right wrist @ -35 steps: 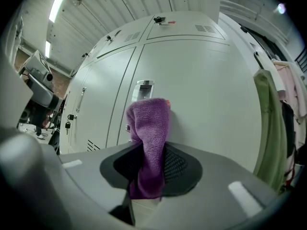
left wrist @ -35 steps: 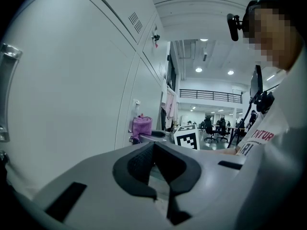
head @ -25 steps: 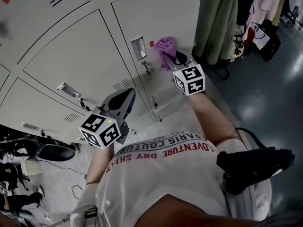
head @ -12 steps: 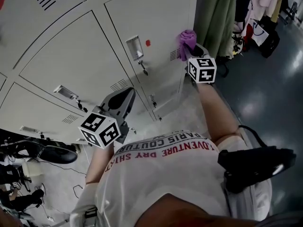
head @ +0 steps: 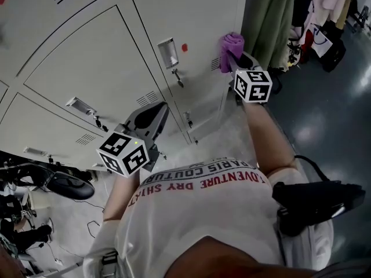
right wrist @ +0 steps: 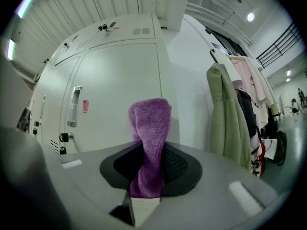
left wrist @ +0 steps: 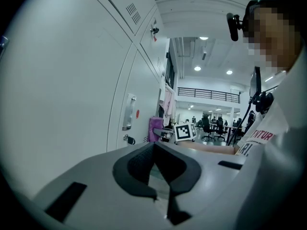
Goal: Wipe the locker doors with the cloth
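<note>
Gripper, left (head: 155, 110): jaws together, empty, low, well apart from cloth.
Door (head: 197, 22): straight ahead of cloth.
Cloth (right wrist: 149, 123): purple, upright past jaws, near door's right edge; contact unclear.
Gripper, right (right wrist: 148, 169): clamped on cloth, nearer the door.

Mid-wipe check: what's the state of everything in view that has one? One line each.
right gripper, shut on the cloth
cloth, bunched, standing up out of the jaws, close to a locker door; contact unclear
left gripper, shut, nothing between the jaws
locker doors, all shut
coats, hanging beside the lockers
</note>
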Available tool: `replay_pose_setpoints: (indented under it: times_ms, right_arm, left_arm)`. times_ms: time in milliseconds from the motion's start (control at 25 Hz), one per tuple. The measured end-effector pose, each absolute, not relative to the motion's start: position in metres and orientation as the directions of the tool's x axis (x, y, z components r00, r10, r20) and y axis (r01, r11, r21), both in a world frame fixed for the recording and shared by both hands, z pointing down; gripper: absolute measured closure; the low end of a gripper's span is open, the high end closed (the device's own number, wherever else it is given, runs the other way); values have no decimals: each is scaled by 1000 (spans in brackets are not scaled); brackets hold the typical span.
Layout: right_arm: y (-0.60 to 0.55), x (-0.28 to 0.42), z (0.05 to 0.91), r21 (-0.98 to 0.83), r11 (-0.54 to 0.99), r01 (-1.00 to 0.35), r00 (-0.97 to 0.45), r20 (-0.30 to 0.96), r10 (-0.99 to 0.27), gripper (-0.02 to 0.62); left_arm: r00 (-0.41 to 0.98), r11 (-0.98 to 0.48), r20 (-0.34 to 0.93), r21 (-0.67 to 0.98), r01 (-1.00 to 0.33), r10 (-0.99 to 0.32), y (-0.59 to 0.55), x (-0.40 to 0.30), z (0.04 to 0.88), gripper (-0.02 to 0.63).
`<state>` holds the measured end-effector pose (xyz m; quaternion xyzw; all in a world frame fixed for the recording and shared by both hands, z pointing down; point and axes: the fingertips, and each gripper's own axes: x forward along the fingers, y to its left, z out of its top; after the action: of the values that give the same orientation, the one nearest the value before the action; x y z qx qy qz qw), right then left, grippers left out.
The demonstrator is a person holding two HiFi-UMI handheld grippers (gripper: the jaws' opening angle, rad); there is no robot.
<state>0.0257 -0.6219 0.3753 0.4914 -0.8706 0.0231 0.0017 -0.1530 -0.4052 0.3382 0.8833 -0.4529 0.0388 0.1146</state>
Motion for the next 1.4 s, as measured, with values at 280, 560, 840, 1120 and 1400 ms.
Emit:
replay_pose_setpoints:
  times_ms: [280,560,840,1120,1400]
  right_arm:
    - [-541,-45,332,27,714,-700,-713,-84,-696,517]
    - [-466,-121,339,124,855,-504,-863,-73,-499,517]
    - [-452,-164,397,132,889,-439,-894,34,-446,517]
    - [-483,-178,444,114,862,-494,-855,120,-505,517]
    - [-501,-183,448,122,838,-531,-829,127,-544,517]
  left_arm:
    - [573,-547,171,175,-818,-801,-399,-156,341,606]
    - [555,-527,167,182,-830,-815,-391,-164,343,606]
    - [531,-503,156,186,-844,-833,-387,-176,347,606]
    - [484,-446,177,217,-868,-857,-394,-198,365,606]
    - [481,-437,179,236,-868,-858,-397,-203,371,606]
